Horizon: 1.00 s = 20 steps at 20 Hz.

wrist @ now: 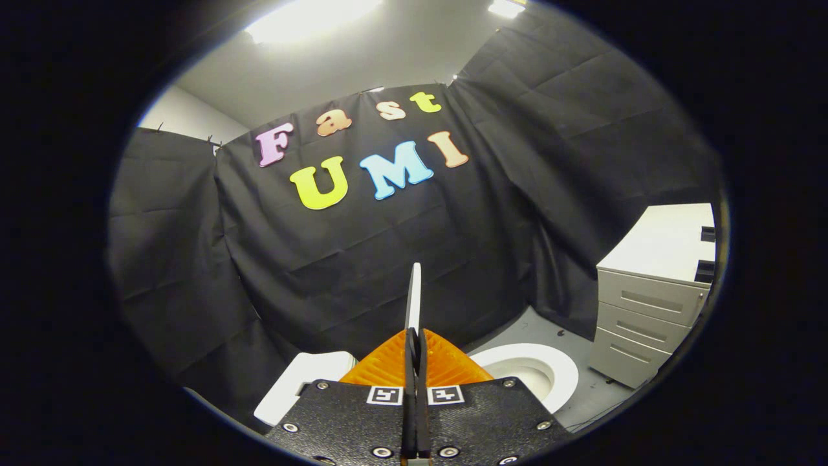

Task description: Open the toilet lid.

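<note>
Claw: the two dark fingers are pressed together with a thin white edge rising from between them. I take this edge to be the toilet lid seen edge-on, standing near upright, pinched at its free rim. So the claw is clenched on the lid, both fingers bearing on it – one each side. The orange finger bodies fan out just behind the tips.

Just beyond and to the right of the fingers: the white toilet seat, ring exposed, bowl open below it. To the left of the fingers a white block, probably the toilet's tank or the rear of the pan – cannot tell which.

Further right, against the black cloth wall, a white three-drawer cabinet stands on the grey floor, well apart from the toilet.

Handling judgement: the lid looks like a thin, rigid plastic panel – light, smooth, likely slippery between hard fingers. It is hinged at the far end, so it wants to swing on an arc; the grip must follow that arc rather than pull straight. Best hold is where it is now, at the free front rim, farthest from the hinge. Risk: if let go short of its balance point it could drop back and slam on the seat.
</note>
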### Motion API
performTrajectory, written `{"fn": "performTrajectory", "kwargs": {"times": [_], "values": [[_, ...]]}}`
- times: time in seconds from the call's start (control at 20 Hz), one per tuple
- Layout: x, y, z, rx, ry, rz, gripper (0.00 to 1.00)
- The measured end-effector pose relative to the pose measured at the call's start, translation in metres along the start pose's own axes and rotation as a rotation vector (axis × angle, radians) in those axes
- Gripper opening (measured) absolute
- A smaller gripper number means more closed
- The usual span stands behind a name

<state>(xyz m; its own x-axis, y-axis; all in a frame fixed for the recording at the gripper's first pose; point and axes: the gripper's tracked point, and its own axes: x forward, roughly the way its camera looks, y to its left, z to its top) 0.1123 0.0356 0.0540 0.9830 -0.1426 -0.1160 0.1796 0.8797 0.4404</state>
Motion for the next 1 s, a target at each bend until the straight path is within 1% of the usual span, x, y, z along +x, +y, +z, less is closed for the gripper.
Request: {"fn": "performTrajectory", "kwargs": {"times": [0.25,0.5,0.7,0.85,1.0], "values": [[-0.003,0.034,0.001,-0.008,-0.018,0.031,0.00],[-0.005,0.080,0.000,-0.096,-0.033,0.081,0.00],[-0.008,0.115,-0.010,-0.157,-0.037,0.121,0.00],[-0.011,0.148,-0.018,-0.172,-0.035,0.171,0.00],[-0.013,0.171,-0.024,-0.221,-0.043,0.213,0.00]]}}
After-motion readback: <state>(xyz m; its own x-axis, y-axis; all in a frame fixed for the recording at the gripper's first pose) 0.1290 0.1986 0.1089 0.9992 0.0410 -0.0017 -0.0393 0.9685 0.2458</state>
